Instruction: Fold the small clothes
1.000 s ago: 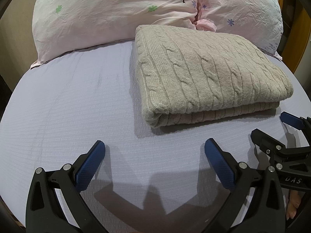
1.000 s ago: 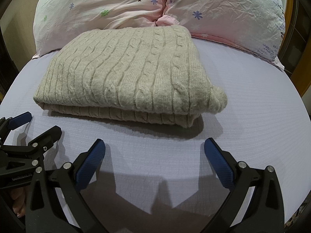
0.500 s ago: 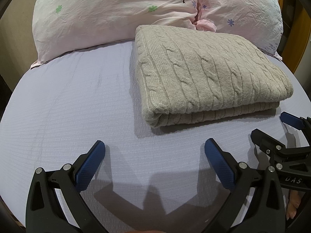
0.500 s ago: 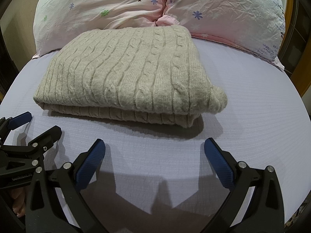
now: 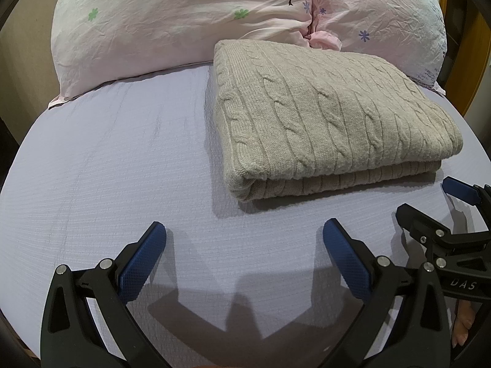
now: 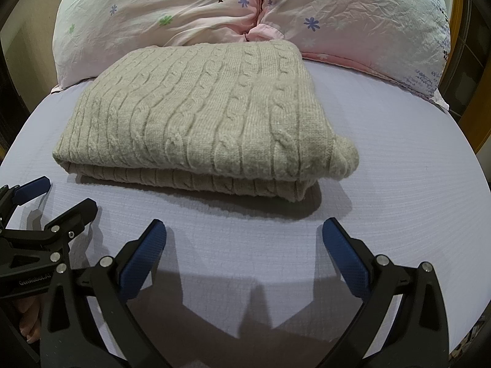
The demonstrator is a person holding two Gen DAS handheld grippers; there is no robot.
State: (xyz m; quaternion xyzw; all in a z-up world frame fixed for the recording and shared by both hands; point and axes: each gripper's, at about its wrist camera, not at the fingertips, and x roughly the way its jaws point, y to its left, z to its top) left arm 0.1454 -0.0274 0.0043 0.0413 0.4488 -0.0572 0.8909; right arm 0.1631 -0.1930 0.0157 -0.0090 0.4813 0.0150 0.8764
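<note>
A beige cable-knit sweater (image 5: 322, 113) lies folded into a thick rectangle on the lavender bed sheet (image 5: 107, 168); it also shows in the right wrist view (image 6: 202, 122). My left gripper (image 5: 244, 239) is open and empty, hovering over bare sheet in front of the sweater's left corner. My right gripper (image 6: 244, 239) is open and empty in front of the sweater's right part. Each gripper shows at the edge of the other's view: the right gripper (image 5: 429, 208) and the left gripper (image 6: 58, 196), both apart from the sweater.
Two pink flowered pillows (image 5: 184, 21) (image 6: 353, 21) lie against the headboard just behind the sweater. A wooden bed frame (image 5: 478, 61) runs along the right edge. Bare sheet spreads left of the sweater.
</note>
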